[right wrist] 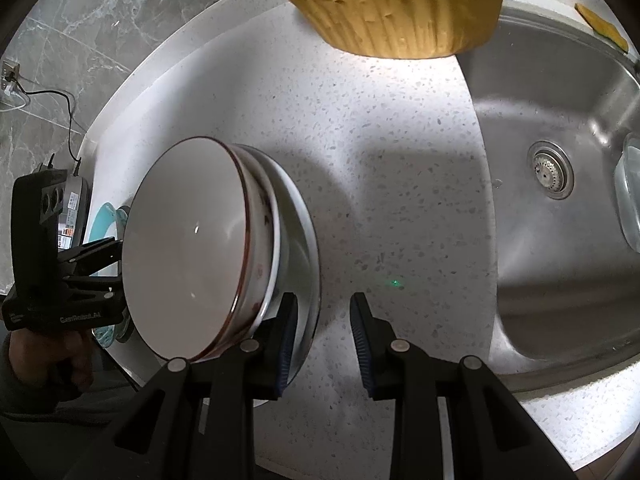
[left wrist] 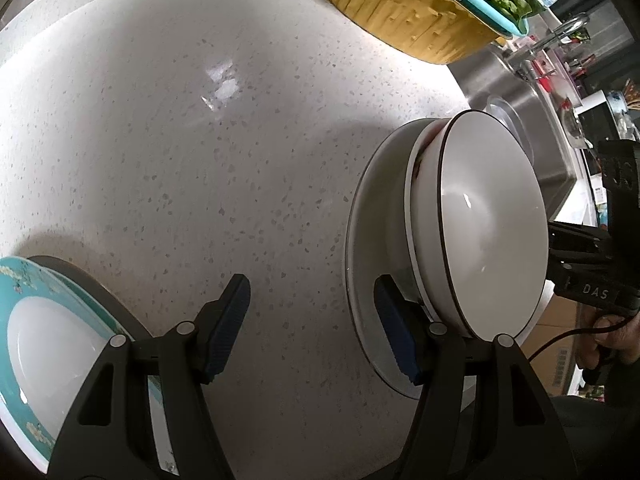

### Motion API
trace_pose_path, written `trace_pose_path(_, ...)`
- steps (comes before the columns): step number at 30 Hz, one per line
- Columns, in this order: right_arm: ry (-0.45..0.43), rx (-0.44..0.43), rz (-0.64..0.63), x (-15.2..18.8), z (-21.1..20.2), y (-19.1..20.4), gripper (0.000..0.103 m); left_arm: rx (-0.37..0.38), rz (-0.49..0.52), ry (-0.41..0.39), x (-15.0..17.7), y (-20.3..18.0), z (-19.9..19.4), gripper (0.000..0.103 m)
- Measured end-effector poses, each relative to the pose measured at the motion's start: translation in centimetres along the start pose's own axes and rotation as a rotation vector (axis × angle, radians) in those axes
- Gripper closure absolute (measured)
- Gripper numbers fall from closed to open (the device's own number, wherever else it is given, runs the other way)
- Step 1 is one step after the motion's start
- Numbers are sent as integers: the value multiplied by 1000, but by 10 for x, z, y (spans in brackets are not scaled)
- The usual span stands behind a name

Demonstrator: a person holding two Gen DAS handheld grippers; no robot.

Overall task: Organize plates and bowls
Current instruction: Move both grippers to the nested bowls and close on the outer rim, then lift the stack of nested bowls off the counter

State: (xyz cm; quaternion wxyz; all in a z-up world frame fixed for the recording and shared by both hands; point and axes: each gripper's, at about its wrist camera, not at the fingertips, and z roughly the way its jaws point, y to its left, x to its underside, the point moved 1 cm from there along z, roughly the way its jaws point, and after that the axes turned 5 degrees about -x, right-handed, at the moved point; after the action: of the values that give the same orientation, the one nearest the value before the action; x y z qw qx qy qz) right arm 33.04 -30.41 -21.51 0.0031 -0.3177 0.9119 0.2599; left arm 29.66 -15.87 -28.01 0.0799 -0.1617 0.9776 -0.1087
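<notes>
A stack stands on the speckled counter: a white bowl with a dark rim (left wrist: 492, 224) (right wrist: 184, 244) nested in a second bowl with red marks (right wrist: 260, 240), on a large white plate (left wrist: 376, 248) (right wrist: 304, 232). My left gripper (left wrist: 312, 328) is open, its right finger over the plate's near rim, its left finger over bare counter. My right gripper (right wrist: 322, 340) is open at the opposite side of the stack, its left finger against the plate's rim. A teal-rimmed plate (left wrist: 40, 320) (right wrist: 105, 220) lies at the left under my left gripper's body.
A yellow basin (left wrist: 404, 12) (right wrist: 400, 16) with a teal colander of greens on top stands at the back. A steel sink (right wrist: 560, 208) lies right of the stack, with a clear container (right wrist: 630, 196) at its edge. The counter edge is near.
</notes>
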Motion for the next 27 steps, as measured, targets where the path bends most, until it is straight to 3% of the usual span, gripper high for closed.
trace_pose_path(10,-16,18,-17,-3,6,2,73,39,29,-14,-8,-12,15,52)
trace_pose_path(16,-40,11,-14,-6,7,0,74,100,43,-40,-17,-18,20,74)
trace_pose_path(27,-55,-12,7,-13,11,0,75,103,17,-61,-28,-16,22,74)
